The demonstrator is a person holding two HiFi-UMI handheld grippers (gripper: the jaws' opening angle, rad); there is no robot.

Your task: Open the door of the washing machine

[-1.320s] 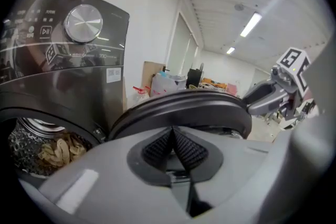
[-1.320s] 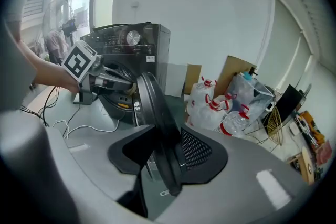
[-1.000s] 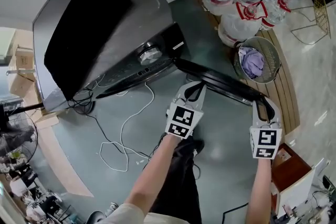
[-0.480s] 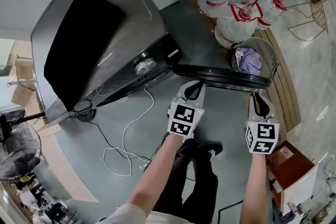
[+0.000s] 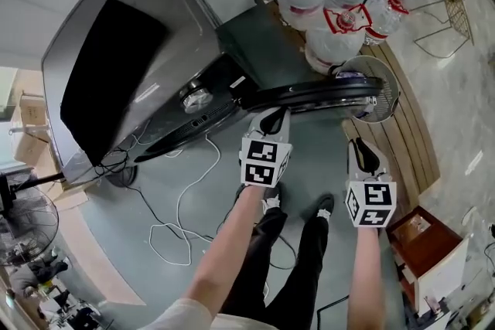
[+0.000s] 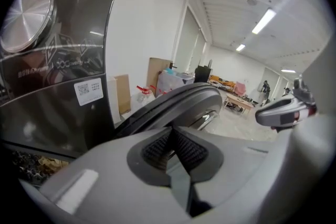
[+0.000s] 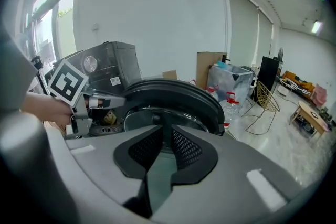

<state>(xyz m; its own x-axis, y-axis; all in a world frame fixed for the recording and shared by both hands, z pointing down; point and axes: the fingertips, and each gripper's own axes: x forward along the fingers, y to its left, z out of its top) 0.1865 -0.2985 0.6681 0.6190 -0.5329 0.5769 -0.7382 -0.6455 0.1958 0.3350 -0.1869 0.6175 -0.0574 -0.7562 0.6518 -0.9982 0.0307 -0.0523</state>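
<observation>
Washing machine [image 5: 186, 35] door [image 5: 325, 95] swung open, a gripper at each end
Left gripper [image 5: 267, 118]: jaws closed together, tips against the door's rim at the end nearest the machine, nothing seen between the pads. Door juts out from the machine front, edge-on in the head view. Right gripper [image 5: 360, 147]: jaws just been closing, now narrowly apart, empty, just short of the door's outer end

Office-like workspace: desks [image 6: 239, 103], ceiling strip lights [image 6: 264, 21].
</observation>
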